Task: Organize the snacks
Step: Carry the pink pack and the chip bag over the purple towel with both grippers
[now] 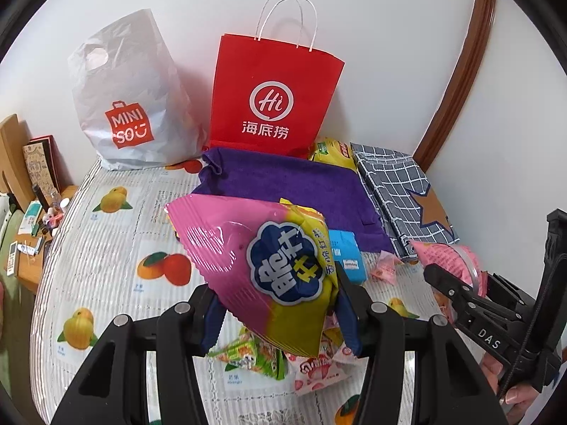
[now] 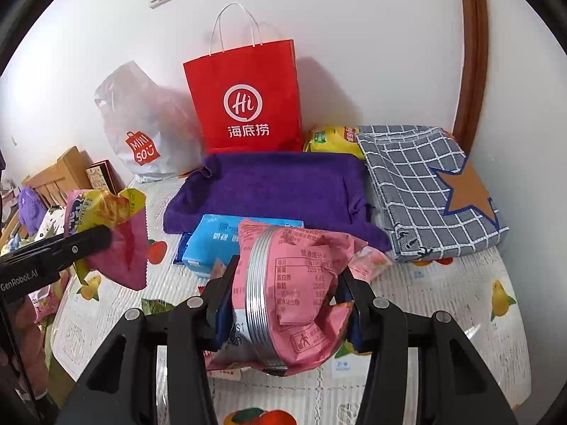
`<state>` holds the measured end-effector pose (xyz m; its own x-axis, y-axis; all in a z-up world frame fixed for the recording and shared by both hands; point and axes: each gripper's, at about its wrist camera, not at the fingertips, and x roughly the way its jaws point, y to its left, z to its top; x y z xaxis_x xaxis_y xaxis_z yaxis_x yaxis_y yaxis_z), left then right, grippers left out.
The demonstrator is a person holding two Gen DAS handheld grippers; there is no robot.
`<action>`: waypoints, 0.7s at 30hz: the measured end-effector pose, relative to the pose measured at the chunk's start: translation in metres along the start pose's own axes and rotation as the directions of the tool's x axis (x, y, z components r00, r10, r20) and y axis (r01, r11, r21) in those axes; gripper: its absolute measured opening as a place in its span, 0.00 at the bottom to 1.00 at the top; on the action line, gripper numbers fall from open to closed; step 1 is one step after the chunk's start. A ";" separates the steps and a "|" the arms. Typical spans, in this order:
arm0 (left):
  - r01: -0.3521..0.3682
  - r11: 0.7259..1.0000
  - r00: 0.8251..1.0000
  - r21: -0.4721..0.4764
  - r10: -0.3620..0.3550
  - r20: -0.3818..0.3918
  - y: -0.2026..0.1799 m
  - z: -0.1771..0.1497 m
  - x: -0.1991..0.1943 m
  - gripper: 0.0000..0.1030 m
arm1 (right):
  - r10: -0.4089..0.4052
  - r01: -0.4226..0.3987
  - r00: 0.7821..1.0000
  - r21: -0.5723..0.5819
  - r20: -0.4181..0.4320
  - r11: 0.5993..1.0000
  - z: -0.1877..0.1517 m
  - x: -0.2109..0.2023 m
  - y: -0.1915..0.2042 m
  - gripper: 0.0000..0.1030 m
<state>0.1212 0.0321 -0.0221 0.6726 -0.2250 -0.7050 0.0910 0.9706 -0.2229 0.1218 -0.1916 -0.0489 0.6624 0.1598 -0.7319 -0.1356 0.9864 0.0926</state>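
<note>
Tools (image 1: 280, 315) (image 2: 283, 308) gripping snack packs (image 1: 258, 258) (image 2: 294, 294)

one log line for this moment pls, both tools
left tool: shut on pink-yellow snack bag | right tool: shut on pink snack bag | both raised over fruit-print cover | red paper bag: upright at wall

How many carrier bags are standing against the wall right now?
2. The red paper bag stands upright behind the purple cloth; the white Miniso plastic bag sits to its left. Others may be out of view.
</note>
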 end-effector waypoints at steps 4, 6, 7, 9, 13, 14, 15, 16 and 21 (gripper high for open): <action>0.000 1.000 1.000 0.005 0.000 0.001 -0.001 0.008 0.011 0.50 | 0.003 -0.004 1.000 -0.010 -0.007 1.000 0.007 0.014 -0.001 0.48; 0.006 1.000 1.000 0.005 -0.006 -0.012 -0.002 0.013 0.019 0.50 | 0.005 -0.005 1.000 -0.006 -0.016 1.000 0.010 0.021 -0.003 0.48; 0.011 1.000 1.000 0.007 -0.011 -0.015 -0.002 0.014 0.022 0.50 | 0.006 -0.006 1.000 -0.006 -0.023 1.000 0.012 0.026 -0.004 0.48; 0.015 1.000 1.000 0.018 -0.015 -0.018 -0.003 0.019 0.030 0.50 | -0.001 0.000 1.000 -0.009 -0.026 1.000 0.015 0.032 -0.004 0.48; 0.017 1.000 1.000 0.019 -0.016 -0.024 0.000 0.030 0.042 0.50 | -0.005 0.004 0.999 -0.007 -0.036 1.000 0.025 0.046 -0.006 0.48; 0.016 1.000 1.000 0.018 -0.016 -0.024 0.001 0.033 0.045 0.50 | -0.006 0.006 0.999 -0.006 -0.036 1.000 0.030 0.051 -0.006 0.48; 0.014 1.000 1.000 0.018 -0.014 -0.025 0.002 0.037 0.049 0.50 | -0.007 0.007 0.999 -0.006 -0.035 1.000 0.033 0.054 -0.006 0.48; 0.014 1.000 1.000 0.018 -0.014 -0.024 0.003 0.040 0.051 0.50 | -0.008 0.008 0.999 -0.007 -0.035 1.000 0.036 0.057 -0.006 0.48; 0.013 1.000 1.000 0.018 -0.012 -0.020 0.008 0.059 0.068 0.50 | -0.011 0.010 1.000 -0.016 -0.029 1.000 0.057 0.075 -0.006 0.48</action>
<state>0.2109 0.0292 -0.0324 0.6565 -0.2386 -0.7156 0.1129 0.9691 -0.2194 0.2142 -0.1833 -0.0658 0.6419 0.1481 -0.7523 -0.1403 0.9873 0.0746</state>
